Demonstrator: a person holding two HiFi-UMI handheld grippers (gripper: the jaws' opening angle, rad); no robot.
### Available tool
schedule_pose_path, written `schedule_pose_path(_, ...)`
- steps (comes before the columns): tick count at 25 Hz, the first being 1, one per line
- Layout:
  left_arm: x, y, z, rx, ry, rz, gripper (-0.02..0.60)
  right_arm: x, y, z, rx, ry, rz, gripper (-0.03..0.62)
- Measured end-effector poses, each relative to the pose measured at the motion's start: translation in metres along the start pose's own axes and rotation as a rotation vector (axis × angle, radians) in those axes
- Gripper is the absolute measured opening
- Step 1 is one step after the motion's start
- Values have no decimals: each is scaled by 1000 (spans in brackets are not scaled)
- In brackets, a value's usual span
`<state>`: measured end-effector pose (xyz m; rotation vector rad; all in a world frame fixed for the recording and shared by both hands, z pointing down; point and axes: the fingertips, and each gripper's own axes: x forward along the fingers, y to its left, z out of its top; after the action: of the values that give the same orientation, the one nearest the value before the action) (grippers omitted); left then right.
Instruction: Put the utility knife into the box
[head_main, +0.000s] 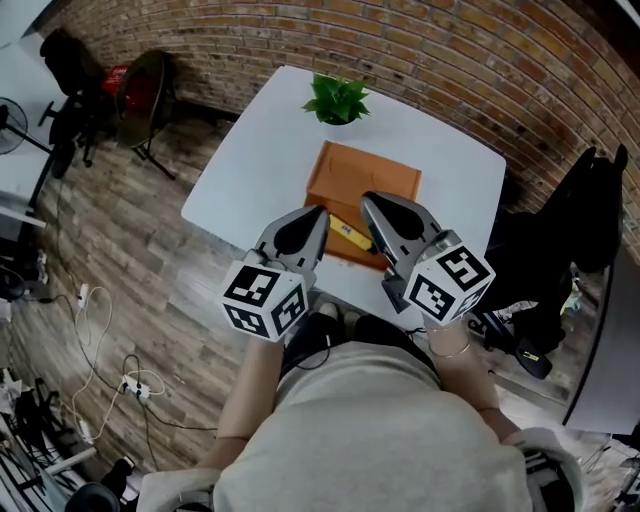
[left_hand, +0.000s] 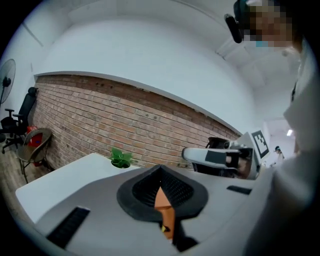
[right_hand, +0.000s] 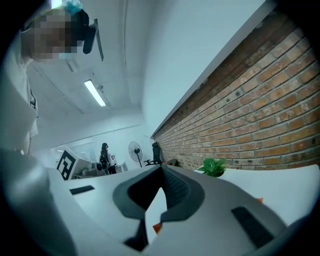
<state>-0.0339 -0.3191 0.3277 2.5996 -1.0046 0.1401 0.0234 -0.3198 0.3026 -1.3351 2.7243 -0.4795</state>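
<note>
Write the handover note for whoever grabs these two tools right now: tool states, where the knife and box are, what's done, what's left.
Left tool: shut, empty, held in the air close to the person's body.
Right tool: shut, empty, held beside it.
Utility knife: yellow, lying at the near end of the box, seen between the two tools in the head view; neither touches it.
Box: orange, on the white table, nearer the person than the potted plant.
Done: the knife appears to be in the box.
Left: probably nothing; check that the knife sits fully inside, since the tools hide part of it.
</note>
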Motion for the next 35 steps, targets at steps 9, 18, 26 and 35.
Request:
schedule_pose_path(9,3,-15,2,26,-9,-21,6,-14,17,8,20,-47,66,-2)
schedule_pose_path(18,6,-16,-8,27,28,-15,5,-14,7,-9,-20,4,-1,-2)
schedule_pose_path(26,3,-11,-13,25,37,7,6,-13,-1,-13,-11,9,-17,-2)
schedule_pose_path(35,7,-10,-13,10,34,-1,5,-13,-2,-20,3,28,-3,-2)
